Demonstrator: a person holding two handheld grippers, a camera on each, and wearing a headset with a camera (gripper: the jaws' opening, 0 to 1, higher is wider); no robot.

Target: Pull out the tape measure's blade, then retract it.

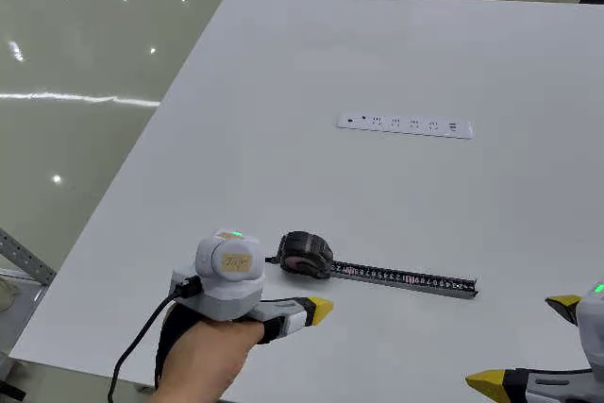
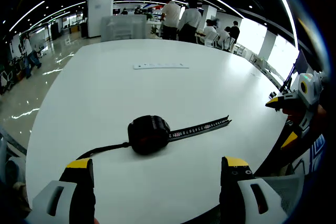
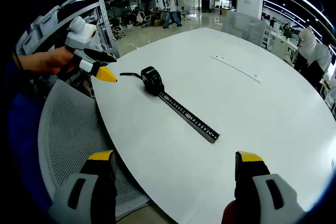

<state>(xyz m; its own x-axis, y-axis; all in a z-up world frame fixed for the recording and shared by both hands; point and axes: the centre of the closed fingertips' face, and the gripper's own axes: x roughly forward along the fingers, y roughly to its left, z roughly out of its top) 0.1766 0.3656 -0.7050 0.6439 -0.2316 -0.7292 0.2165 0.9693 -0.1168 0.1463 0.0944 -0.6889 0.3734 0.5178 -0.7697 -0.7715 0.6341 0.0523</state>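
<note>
A black tape measure (image 1: 304, 254) lies on the white table (image 1: 377, 63) near its front edge, its blade (image 1: 406, 279) pulled out flat to the right. In the left gripper view the case (image 2: 149, 134) sits just ahead of my left gripper (image 2: 155, 174), which is open and empty. My left gripper (image 1: 316, 310) hovers just in front of the case in the head view. From the right gripper view the blade (image 3: 189, 117) runs toward my right gripper (image 3: 173, 160), open and apart from the blade's end. In the head view, my right gripper (image 1: 528, 342) is at the lower right.
A white power strip (image 1: 405, 125) lies further back on the table. A short black strap (image 2: 102, 149) trails from the case. The table's front edge is right below the grippers. A mesh chair (image 3: 68, 129) stands beside the table. People stand at the far end (image 2: 178, 19).
</note>
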